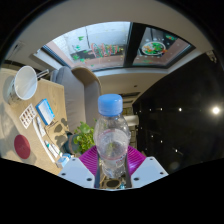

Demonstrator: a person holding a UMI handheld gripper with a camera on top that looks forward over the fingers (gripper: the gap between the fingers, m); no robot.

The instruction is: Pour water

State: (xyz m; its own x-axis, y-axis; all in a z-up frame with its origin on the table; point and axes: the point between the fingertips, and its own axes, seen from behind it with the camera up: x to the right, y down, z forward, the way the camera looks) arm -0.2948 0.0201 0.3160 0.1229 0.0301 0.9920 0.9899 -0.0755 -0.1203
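So, what we've got, big stuff first:
Window [100, 42]: up top beyond everything, greenery outside.
Table [12, 118]: off to the left, we see a white bowl [25, 82], a blue-and-white box [45, 110] and a red disc [21, 146] on it.
Bottle [113, 140]: clear plastic, blue cap, upright, right between the fingers.
Plant [84, 135]: green leaves just left of the bottle.
Gripper [112, 165]: both pink pads pinch the bottle's lower part, so we're holding it.

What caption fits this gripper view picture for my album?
The tool holds a clear water bottle with a blue cap upright.
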